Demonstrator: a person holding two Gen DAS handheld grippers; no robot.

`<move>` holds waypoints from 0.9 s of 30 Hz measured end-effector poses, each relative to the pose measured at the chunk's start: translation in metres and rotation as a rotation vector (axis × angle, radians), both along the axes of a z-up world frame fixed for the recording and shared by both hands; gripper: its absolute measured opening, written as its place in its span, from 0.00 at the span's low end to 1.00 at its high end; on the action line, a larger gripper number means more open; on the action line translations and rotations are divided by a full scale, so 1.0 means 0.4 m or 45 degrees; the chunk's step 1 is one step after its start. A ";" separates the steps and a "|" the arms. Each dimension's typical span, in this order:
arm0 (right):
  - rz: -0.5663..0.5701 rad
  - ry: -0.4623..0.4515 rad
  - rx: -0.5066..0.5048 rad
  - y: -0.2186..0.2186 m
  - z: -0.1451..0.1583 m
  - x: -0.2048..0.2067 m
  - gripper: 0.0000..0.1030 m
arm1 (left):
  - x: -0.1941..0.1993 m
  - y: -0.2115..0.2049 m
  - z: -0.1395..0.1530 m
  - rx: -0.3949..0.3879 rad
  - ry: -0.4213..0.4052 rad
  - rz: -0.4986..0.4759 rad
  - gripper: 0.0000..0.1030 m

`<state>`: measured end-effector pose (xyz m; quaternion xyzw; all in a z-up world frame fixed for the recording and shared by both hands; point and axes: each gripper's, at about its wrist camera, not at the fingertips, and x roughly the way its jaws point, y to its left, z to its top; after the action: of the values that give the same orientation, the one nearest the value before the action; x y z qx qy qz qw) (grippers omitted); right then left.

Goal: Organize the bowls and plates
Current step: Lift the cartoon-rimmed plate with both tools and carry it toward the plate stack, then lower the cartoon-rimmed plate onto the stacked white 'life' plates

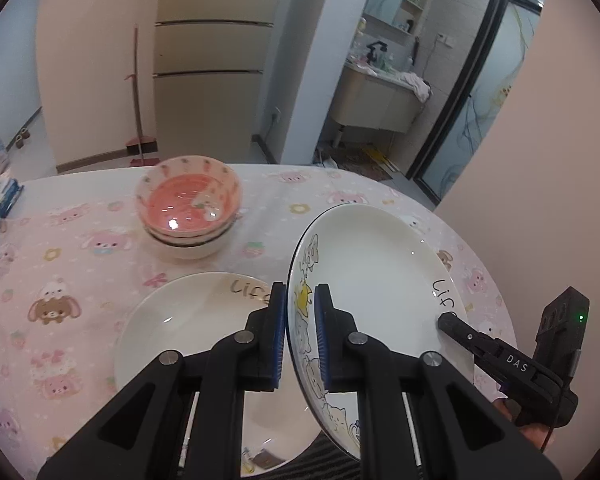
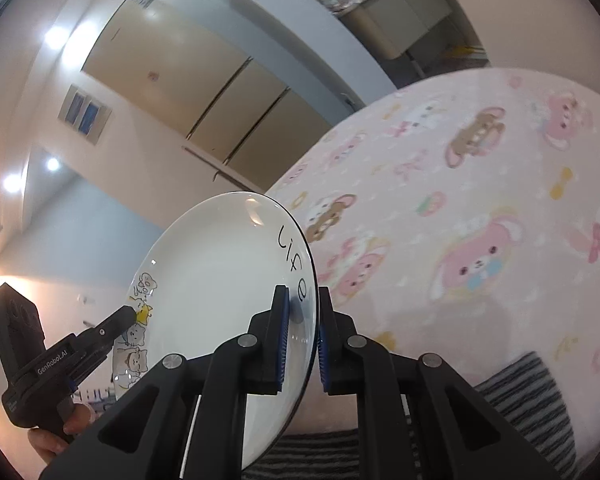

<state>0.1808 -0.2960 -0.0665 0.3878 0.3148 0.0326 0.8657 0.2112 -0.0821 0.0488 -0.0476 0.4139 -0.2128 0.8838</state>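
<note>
Two grippers, left gripper (image 1: 300, 300) and right gripper (image 2: 302, 304), pinch one lifted cat-print plate (image 1: 380, 272) by opposite rims; next, level it onto the second plate (image 1: 188, 332).

black fingers (image 1: 277, 320), blue pads (image 1: 323, 340)

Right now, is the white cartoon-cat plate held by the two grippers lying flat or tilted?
Tilted. The white cartoon-cat plate stands steeply on edge above the pink tablecloth, with the left gripper and right gripper clamping opposite rims.
</note>
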 end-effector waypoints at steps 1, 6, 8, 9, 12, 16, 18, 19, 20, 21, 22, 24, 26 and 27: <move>0.017 -0.008 -0.017 0.014 0.014 0.000 0.14 | -0.008 0.021 0.005 -0.016 -0.004 0.014 0.11; 0.102 -0.007 -0.060 0.083 0.070 0.010 0.14 | -0.069 0.112 0.024 -0.079 -0.066 0.084 0.11; 0.131 0.008 -0.065 0.102 0.078 0.011 0.14 | -0.086 0.149 0.022 -0.122 -0.060 0.103 0.11; 0.149 0.021 -0.059 0.115 0.082 0.016 0.14 | -0.091 0.163 0.020 -0.132 -0.065 0.114 0.10; 0.186 0.029 -0.107 0.160 0.095 0.027 0.14 | -0.097 0.201 0.012 -0.141 -0.070 0.156 0.11; 0.250 0.034 -0.133 0.208 0.102 0.060 0.14 | -0.096 0.260 -0.006 -0.157 -0.068 0.198 0.11; 0.271 0.042 -0.119 0.220 0.093 0.068 0.14 | -0.097 0.280 -0.016 -0.172 -0.061 0.208 0.11; 0.276 0.051 -0.121 0.226 0.086 0.072 0.14 | -0.096 0.288 -0.026 -0.179 -0.057 0.210 0.11; 0.280 0.064 -0.129 0.232 0.079 0.078 0.14 | -0.096 0.293 -0.037 -0.177 -0.051 0.211 0.11; 0.284 0.077 -0.130 0.236 0.072 0.085 0.14 | -0.094 0.298 -0.048 -0.177 -0.045 0.215 0.11; 0.285 0.084 -0.133 0.237 0.067 0.089 0.14 | -0.090 0.301 -0.060 -0.182 -0.037 0.220 0.11; 0.287 0.097 -0.165 0.247 0.060 0.100 0.14 | -0.083 0.311 -0.081 -0.194 -0.015 0.223 0.10; 0.297 0.106 -0.185 0.250 0.053 0.107 0.14 | -0.075 0.318 -0.102 -0.204 0.008 0.226 0.11; 0.307 0.115 -0.189 0.252 0.046 0.112 0.14 | -0.072 0.322 -0.112 -0.202 0.016 0.225 0.11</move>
<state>0.2254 -0.1952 -0.0479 0.2832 0.3992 0.0955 0.8668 0.1824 0.0465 0.0038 -0.1550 0.3953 -0.1657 0.8901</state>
